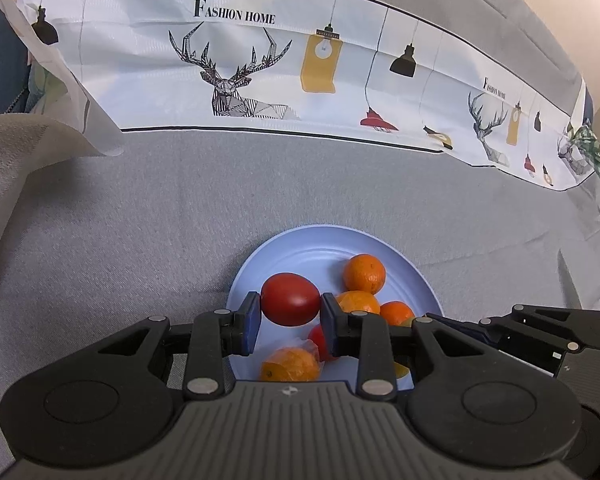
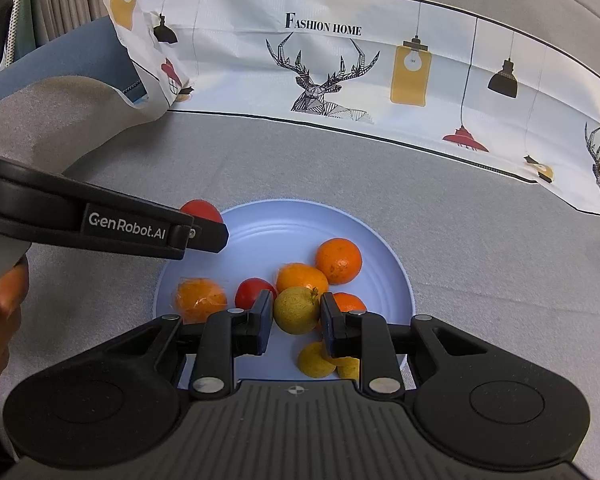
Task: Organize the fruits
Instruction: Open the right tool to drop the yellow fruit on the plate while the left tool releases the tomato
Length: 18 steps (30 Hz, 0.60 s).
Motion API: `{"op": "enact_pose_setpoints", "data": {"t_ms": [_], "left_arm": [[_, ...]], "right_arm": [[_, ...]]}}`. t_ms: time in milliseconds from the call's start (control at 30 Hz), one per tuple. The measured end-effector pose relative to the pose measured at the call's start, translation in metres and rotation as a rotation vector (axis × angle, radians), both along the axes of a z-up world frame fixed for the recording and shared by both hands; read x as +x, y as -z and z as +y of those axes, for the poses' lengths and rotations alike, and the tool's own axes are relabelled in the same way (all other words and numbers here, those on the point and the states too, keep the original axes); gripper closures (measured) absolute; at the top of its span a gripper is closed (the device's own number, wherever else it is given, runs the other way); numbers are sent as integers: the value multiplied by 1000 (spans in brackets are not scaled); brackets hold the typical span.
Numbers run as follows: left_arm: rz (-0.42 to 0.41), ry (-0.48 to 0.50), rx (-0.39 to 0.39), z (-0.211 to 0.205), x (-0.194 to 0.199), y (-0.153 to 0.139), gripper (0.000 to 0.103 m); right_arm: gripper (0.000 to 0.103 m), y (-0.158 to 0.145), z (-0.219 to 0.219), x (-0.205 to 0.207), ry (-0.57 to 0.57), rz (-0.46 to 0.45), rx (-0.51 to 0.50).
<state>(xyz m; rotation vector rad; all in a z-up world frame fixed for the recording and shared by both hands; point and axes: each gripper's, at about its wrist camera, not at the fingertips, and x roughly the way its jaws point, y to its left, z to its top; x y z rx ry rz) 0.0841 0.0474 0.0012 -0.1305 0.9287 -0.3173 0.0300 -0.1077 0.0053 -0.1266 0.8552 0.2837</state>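
Red fruit (image 1: 290,299) gripped by left claw (image 1: 288,320), yellow-green fruit (image 2: 297,310) gripped by right claw (image 2: 294,320), both angled down over plate (image 2: 300,216)

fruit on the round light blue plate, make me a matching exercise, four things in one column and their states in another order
Things:
1. large red tomato-like fruit
2. round yellow-green citrus fruit
3. orange wrapped in clear film
4. round light blue plate

States:
A. lies loose on the plate, by its left edge
B. between the left gripper's pads
C. rests on the grey tablecloth
D. between the right gripper's pads

Pairs: 1-B, 2-D, 3-A, 4-C
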Motion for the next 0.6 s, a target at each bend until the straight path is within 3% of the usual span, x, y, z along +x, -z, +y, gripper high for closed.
{"op": "enact_pose_setpoints", "data": {"t_ms": [167,267,333,500,600], "left_arm": [[-15,3,-13,0,-1,-4,68],[-34,7,-39,2,-3,-10,53],[-56,14,-60,3,-6,-15,51],[-145,-2,-34,10,-23,-28,50],[-201,-21,-22,19,-38,-40,41]], "right_arm": [[76,0,2,-1,-7,-2,-1],[76,-2,1,-1,4,-2,-4],[74,-6,-1,-4,11,-10,12],[51,-17,-6,-13,39,-46,23],[35,-25,-17,-21,90,-78,40]]}}
